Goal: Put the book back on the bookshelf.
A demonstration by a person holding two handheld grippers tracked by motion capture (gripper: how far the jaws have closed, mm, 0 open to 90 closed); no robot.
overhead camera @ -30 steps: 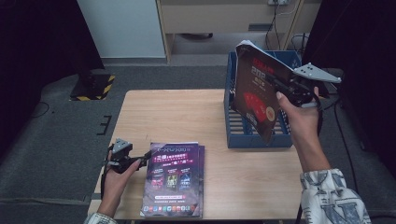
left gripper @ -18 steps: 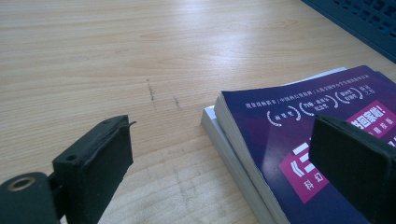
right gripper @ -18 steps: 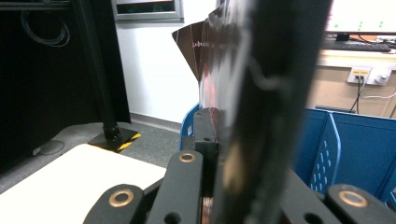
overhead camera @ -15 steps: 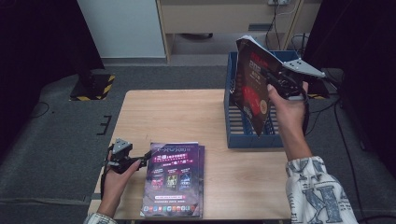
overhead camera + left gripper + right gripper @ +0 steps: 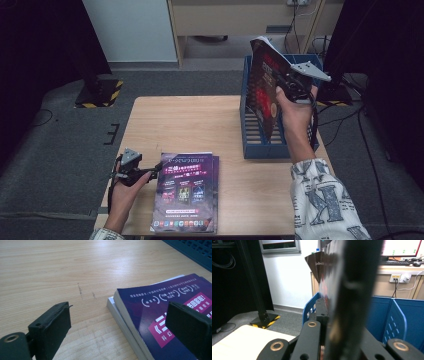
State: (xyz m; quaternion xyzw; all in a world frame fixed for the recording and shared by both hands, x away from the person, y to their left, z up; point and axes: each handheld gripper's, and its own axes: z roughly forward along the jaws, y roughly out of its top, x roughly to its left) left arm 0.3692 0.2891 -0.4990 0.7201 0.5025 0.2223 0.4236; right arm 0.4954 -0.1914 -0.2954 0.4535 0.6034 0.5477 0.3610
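My right gripper [image 5: 287, 82] is shut on a dark red and black book [image 5: 264, 87], held upright on edge above the blue file rack [image 5: 260, 150] at the table's right side. In the right gripper view the book [image 5: 352, 290] rises between the jaws of that gripper [image 5: 332, 312], with the rack's blue dividers [image 5: 397, 315] behind it. A stack of purple-covered books [image 5: 187, 192] lies flat near the table's front edge. My left gripper [image 5: 152, 170] stands open at the stack's left edge. In the left gripper view my gripper [image 5: 118, 312] straddles a corner of the top purple book [image 5: 165, 297].
The wooden table [image 5: 185, 125] has bare room at its back left. Around it lies grey carpet, with black stands on yellow-striped bases [image 5: 97, 92] at the far left and cables on the floor at the right. A cabinet [image 5: 240, 20] stands behind.
The right hand has carried the held book to the left and slightly down, over the blue rack. The left hand and the purple stack have stayed put.
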